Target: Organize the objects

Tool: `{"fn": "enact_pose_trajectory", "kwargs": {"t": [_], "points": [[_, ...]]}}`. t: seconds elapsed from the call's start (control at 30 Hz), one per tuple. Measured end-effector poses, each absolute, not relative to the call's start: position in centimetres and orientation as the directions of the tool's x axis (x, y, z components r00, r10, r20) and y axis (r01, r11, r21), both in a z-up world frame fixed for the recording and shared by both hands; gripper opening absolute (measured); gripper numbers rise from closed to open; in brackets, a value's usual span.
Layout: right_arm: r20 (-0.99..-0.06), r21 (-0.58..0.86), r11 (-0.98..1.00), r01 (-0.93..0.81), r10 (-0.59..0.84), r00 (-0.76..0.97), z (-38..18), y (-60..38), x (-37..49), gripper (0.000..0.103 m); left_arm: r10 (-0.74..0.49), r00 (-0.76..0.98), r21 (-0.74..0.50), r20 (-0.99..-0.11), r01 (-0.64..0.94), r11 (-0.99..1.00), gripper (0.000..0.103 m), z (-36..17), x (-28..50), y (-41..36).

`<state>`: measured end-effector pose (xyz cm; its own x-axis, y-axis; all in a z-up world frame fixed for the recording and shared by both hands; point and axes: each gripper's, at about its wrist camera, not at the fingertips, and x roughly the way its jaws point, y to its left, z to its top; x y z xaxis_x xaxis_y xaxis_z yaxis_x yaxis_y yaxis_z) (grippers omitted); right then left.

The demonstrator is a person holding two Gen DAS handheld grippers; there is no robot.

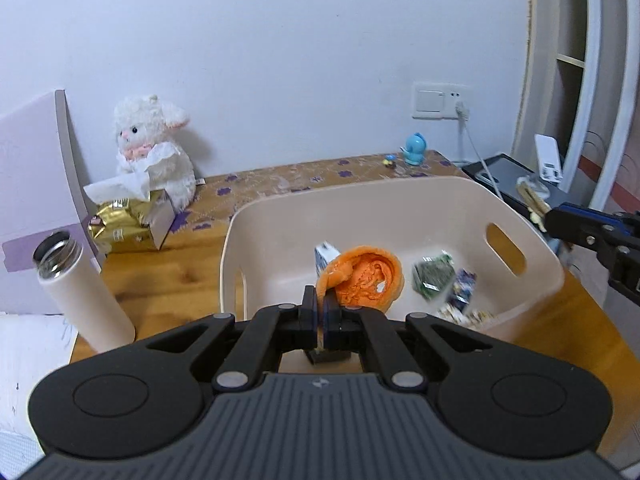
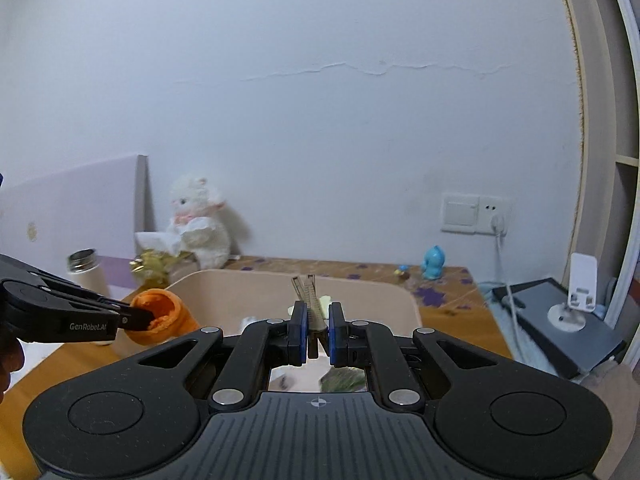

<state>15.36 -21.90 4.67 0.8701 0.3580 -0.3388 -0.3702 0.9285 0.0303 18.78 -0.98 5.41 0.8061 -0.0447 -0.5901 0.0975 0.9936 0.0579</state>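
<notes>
Left wrist view: the left hand-held gripper (image 1: 320, 312) is clamped on the rim of an orange plush item (image 1: 362, 278), held above the beige basket (image 1: 280, 220) on the table (image 1: 160, 280). Inside the basket lie a green packet (image 1: 434, 276) and a blue-white packet (image 1: 326, 256). The right hand-held gripper (image 2: 318, 334), over the basket's near side, pinches a wooden clothespin (image 2: 308, 296) between its pads. A white bottle (image 1: 86, 292) stands uncapped, left of the basket.

Risk, as judged: the grip on the plush is at its edge only; soft fabric may slip out and fall outside the basket. The clothespin is held off-centre and could twist free. A leftward sweep might topple the bottle.
</notes>
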Motion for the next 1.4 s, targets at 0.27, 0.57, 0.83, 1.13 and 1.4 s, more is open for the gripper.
{"fn": "enact_pose_trajectory", "kwargs": {"t": [0.27,0.57,0.83,1.13,1.4], "points": [[-0.396,0.013,0.949,-0.316,0.295,0.870,2.6,-20.9,19.8,0.010,-0.005,0.766,0.103,-0.643,0.093,0.990,0.003,3.1,24.3,-3.1],[-0.539,-0.072,0.943,-0.326,0.239,0.808,-1.5,-19.2,22.9,0.010,0.050,0.701,0.169,-0.712,0.102,0.980,0.004,-0.4,27.3,-5.5],[-0.550,-0.059,0.942,-0.331,0.246,0.798,-1.6,-19.3,22.6,0.031,0.046,0.703,0.161,-0.710,0.099,0.982,0.051,-0.4,26.6,-5.3],[-0.489,-0.030,0.948,-0.318,0.264,0.831,1.2,-20.4,19.9,0.062,0.041,0.740,0.128,-0.671,0.061,0.990,0.075,2.3,24.4,-4.2],[-0.463,-0.036,0.950,-0.311,0.260,0.848,3.3,-20.8,16.5,0.069,0.037,0.757,0.104,-0.653,0.041,0.994,0.080,3.6,20.7,-3.4]]}}
